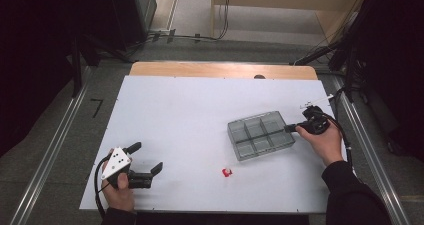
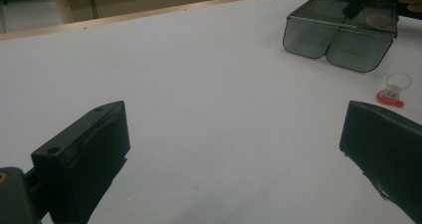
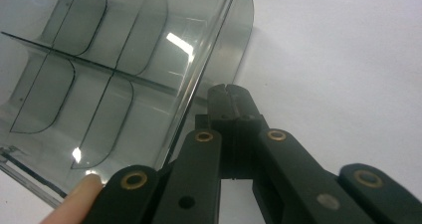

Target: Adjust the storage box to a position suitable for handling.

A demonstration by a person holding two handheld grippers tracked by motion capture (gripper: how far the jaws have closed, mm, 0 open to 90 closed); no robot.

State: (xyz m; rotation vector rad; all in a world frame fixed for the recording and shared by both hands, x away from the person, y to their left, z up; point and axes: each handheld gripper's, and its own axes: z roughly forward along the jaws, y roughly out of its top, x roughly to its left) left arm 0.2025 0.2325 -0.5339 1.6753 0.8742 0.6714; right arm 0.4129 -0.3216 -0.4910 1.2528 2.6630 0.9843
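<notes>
Near the desk's [image 1: 190, 105] front-left corner the left tool [image 1: 145, 160] rests low in the person's left hand [image 1: 119, 192], its jaws spread wide with nothing between them. In the left gripper view only bare white surface lies between and ahead of those jaws, so there is free room toward the middle and the far edge. A small red and clear cap [image 1: 227, 172] sits alone toward the front edge, right of centre, well apart from both tools. Farther back, near the right edge, stands the clear divided tray [image 1: 260, 134], set at a slant to the desk's sides. The right tool [image 1: 288, 128] has its jaws closed together, tips against the tray's right-hand wall from outside; they do not clasp the rim. A fingertip [image 3: 74, 196] rests by that wall. Beyond the tray the surface lies open to the wooden far edge [image 1: 222, 70].
</notes>
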